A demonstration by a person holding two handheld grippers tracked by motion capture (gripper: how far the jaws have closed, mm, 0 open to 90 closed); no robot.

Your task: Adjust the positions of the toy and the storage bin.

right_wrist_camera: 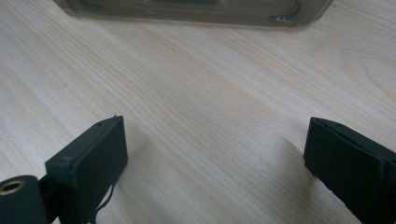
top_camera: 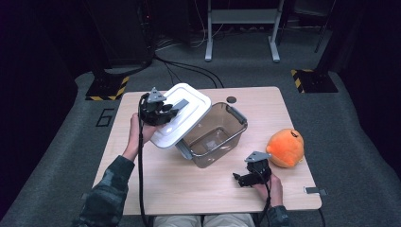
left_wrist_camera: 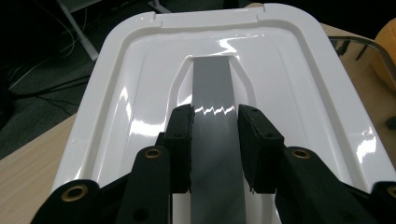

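1. We've got a clear brown container (top_camera: 215,135) mid-table, lid off. Inside we see bare floor, nothing else in it as far as the high view lets us tell. It has grey latch handles at both ends.
2. The white lid (top_camera: 182,116) is up off the box, tilted, hanging over the container's far-left rim. Whether it touches that rim we can't tell.
3. In the left gripper view the lid (left_wrist_camera: 140,93) is seen from above, glossy, with a grey handle strip (left_wrist_camera: 215,135) running down its recessed middle.
4. Left gripper (top_camera: 158,111) – its pads are pinching that grey strip, one pad on each side, both pressed against its edges (left_wrist_camera: 215,140). So the lid is carried by its handle.
5. Right gripper (top_camera: 250,176) rests near the table's front edge, just in front of the container's near corner and apart from it.
6. In the right gripper view its fingers (right_wrist_camera: 98,158) are spread wide, with only the light wood table (right_wrist_camera: 210,116) between them – holding nothing. The container's base (right_wrist_camera: 187,11) runs along the top of that view.
7. An orange plush toy (top_camera: 285,147) sits on the table right of the box, near the right gripper but not touching it.
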